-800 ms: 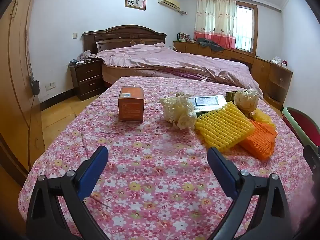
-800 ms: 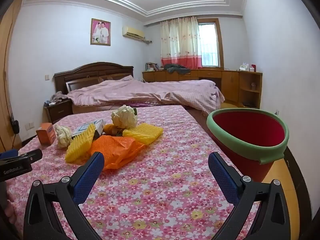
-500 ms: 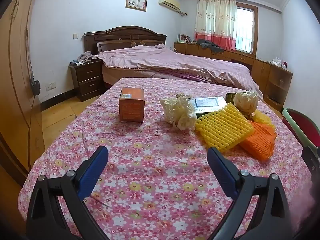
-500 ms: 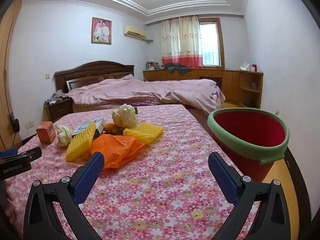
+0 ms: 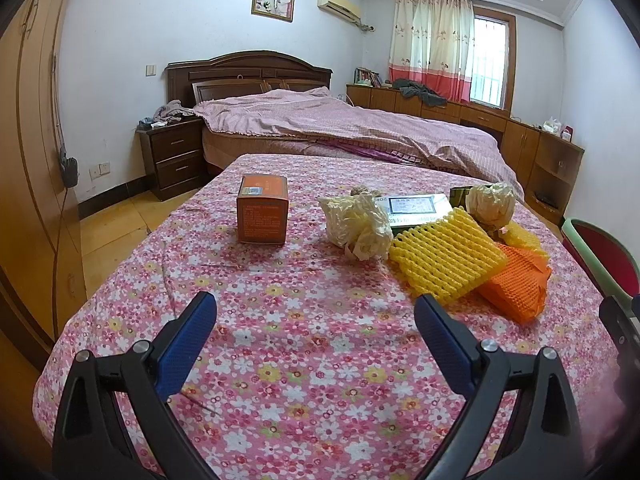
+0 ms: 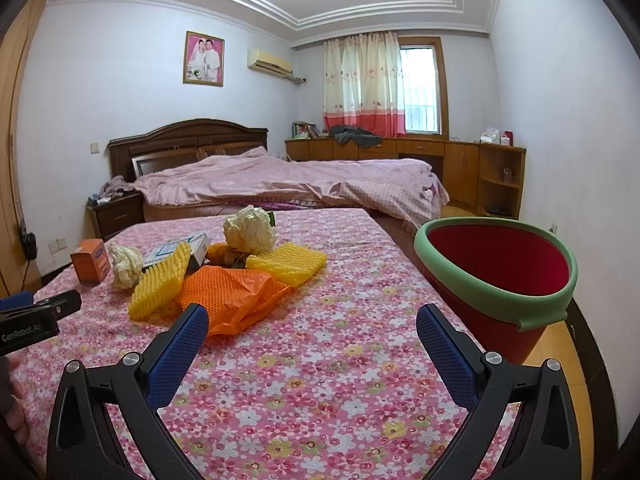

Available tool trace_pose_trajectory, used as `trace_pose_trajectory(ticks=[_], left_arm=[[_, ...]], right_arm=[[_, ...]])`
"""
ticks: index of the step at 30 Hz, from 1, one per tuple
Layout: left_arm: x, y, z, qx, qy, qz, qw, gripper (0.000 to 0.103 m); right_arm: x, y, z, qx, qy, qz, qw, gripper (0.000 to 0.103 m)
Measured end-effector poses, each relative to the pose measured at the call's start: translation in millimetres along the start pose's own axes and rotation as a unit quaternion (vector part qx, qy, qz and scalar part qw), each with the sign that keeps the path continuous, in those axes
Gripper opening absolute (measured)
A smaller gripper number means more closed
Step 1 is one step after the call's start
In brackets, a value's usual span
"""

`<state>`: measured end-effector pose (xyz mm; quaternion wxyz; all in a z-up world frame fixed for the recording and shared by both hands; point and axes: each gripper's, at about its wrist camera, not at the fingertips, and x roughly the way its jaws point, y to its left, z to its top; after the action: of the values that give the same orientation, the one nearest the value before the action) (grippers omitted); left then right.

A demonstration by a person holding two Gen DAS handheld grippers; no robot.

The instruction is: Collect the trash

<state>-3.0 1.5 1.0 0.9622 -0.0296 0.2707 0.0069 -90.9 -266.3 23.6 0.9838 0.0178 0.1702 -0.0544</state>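
Right wrist: red bin beside floral tablecloth

Floral-clothed table, orange box, foam nets, crumpled paper

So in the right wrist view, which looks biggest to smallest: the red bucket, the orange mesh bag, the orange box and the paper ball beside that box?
1. Red bucket, though it sits nearest the camera.
2. Orange mesh bag.
3. Orange box and paper ball: too alike to rank.
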Motion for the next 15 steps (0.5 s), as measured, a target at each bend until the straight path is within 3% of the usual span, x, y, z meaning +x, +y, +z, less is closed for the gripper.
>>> trace_pose_trajectory(ticks=[15], left_arm=[[-0.3, 0.8, -0.5, -0.003, 0.000, -0.001, 1.0000, 0.098]], right_arm=[[0.7, 0.4, -0.1, 0.000, 0.001, 0.000, 1.000, 0.103]])
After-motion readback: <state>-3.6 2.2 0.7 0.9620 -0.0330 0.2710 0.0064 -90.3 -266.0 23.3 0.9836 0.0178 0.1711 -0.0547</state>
